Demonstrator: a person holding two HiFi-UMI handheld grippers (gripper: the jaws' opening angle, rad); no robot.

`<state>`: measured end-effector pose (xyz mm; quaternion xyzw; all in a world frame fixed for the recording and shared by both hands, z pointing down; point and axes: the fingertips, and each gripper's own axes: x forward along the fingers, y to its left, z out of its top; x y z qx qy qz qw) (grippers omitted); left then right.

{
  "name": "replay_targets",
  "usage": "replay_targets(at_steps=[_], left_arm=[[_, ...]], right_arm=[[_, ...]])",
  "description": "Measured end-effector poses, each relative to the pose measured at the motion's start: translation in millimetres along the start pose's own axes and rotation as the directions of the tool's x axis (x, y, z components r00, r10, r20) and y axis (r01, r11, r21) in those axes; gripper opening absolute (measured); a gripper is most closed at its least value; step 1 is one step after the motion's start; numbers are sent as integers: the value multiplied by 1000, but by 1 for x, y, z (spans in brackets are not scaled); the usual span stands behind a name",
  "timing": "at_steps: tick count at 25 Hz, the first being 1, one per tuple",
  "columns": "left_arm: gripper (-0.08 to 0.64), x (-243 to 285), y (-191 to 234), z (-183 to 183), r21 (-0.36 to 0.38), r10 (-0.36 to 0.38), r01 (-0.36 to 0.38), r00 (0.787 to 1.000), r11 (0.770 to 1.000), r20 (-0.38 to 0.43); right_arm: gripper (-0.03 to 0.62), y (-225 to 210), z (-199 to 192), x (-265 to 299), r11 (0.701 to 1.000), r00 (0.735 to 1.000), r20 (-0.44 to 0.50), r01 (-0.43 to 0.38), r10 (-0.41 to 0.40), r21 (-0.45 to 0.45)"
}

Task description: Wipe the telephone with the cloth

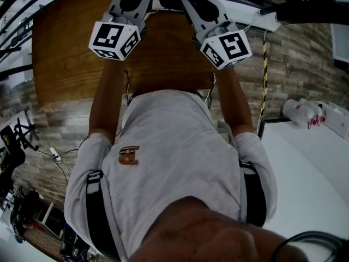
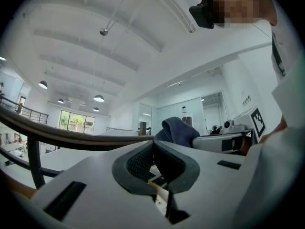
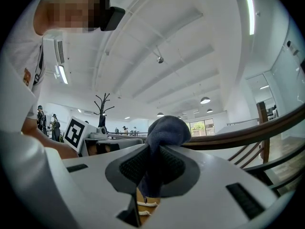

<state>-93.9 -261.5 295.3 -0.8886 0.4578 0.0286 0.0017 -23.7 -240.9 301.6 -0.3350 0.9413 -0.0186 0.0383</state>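
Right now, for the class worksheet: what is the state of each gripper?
Left gripper: closed, holding nothing.
Right gripper: closed on the dark blue cloth.

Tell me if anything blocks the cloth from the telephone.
Nothing visible does. The right tool grips the cloth. Just beneath its jaws a coiled white cord shows, seemingly the telephone's. The telephone's body is not in view, so I cannot rule out more.
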Motion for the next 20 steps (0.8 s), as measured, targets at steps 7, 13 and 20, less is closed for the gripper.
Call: replay_targets(at_steps=[7, 13, 20], left_arm=[[18, 6, -3, -1, -4, -3, 3, 1000, 1000, 0], [18, 8, -10, -1, -2, -9, 9, 1000, 1000, -3], [18, 5, -11, -4, -7, -7, 7, 1000, 1000, -1]], right_arm=[[72, -1, 0, -5, 1000, 1000, 0, -7, 7, -16], [72, -4, 2, -11, 1000, 1000, 2, -3, 3, -19], [72, -3, -3, -13, 1000, 1000, -3, -1, 1, -16]])
